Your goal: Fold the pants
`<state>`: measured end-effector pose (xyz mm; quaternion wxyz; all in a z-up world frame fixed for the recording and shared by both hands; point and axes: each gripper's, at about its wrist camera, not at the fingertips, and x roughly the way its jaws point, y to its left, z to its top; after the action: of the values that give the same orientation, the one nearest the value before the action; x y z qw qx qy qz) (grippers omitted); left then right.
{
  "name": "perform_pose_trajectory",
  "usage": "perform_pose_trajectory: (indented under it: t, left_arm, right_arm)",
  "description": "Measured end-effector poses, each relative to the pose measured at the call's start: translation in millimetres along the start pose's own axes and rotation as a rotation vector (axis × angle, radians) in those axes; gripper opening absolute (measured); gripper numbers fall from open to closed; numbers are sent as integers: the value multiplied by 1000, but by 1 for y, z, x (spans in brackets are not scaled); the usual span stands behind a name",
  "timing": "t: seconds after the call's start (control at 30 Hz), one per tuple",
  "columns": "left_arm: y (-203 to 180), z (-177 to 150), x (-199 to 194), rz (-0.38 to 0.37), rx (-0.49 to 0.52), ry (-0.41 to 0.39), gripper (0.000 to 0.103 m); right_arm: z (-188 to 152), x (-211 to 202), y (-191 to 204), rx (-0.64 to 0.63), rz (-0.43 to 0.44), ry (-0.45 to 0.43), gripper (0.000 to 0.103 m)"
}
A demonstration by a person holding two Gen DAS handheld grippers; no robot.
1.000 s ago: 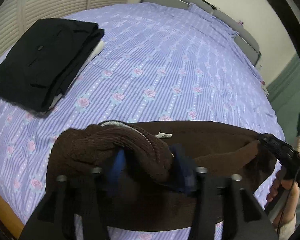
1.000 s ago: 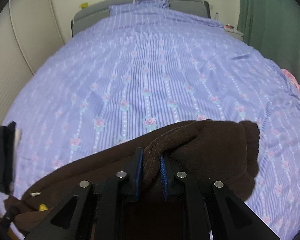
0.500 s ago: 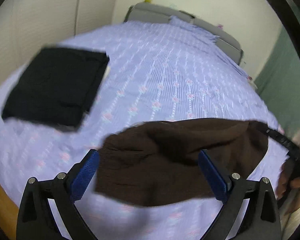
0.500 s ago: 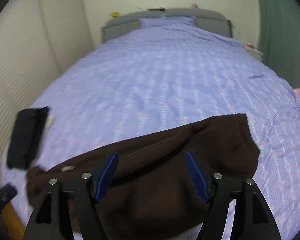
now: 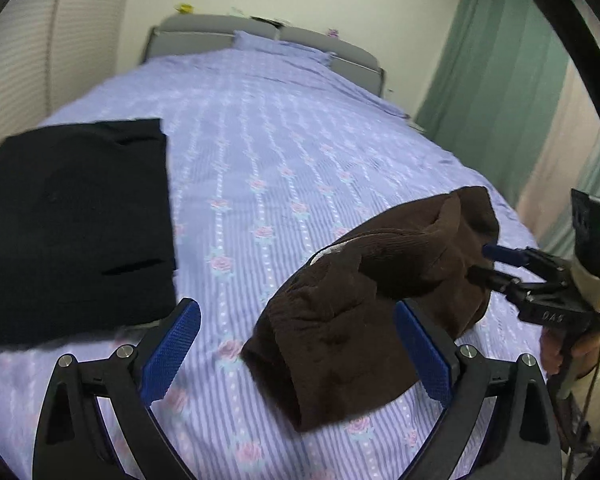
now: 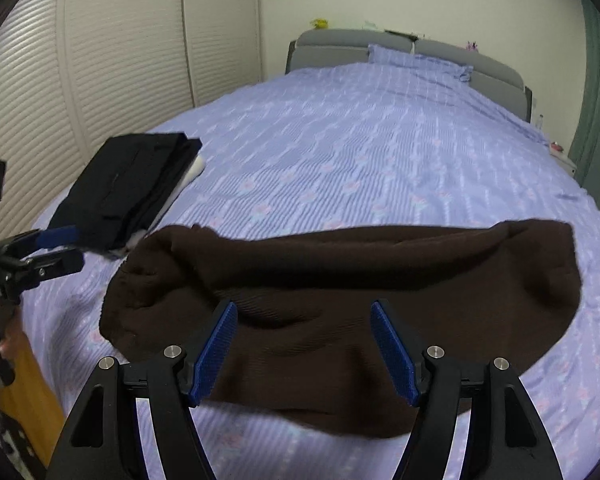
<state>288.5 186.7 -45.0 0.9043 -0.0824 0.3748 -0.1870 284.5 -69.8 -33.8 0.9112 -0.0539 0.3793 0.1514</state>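
We see the brown pants (image 6: 340, 288) lying folded into a thick, lumpy bundle on the bed, dark chocolate in colour with a fine ribbed texture. In the right wrist view they stretch crosswise just beyond and partly beneath our right claw (image 6: 304, 344), whose blue pads stand spread above the fabric without touching it. From our left claw (image 5: 296, 344) the bundle sits toward its right finger, one end humped up, a pale label showing.

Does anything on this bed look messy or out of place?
Only the brown ribbed pants: they lie in a rumpled, uneven bundle near the foot of the lilac flowered bedspread, unlike the flat stack of folded black pants beside them.
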Motion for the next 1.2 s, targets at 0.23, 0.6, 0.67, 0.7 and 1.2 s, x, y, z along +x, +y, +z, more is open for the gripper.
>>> perform_pose_trajectory:
  t: [0.23,0.6,0.67,0.7,1.2]
  left_arm:
    - [27,6,59,-163,-83,71,98]
    - [20,-8,62,-260,-186,121,43]
    - [19,-11,50,-266,-219,125,41]
    - [15,-12,42,-244,-233,143,41]
    - [9,-4,50,91,-272,336,55]
  right_arm:
    - [-4,17,0,55,-42,31,70]
    - [8,45,-4,90,-63,45,70]
    - [10,48,-4,98,-61,39,70]
    - [12,50,-4,100,-63,33,70]
    - [55,125,-20,123,-51,187,70]
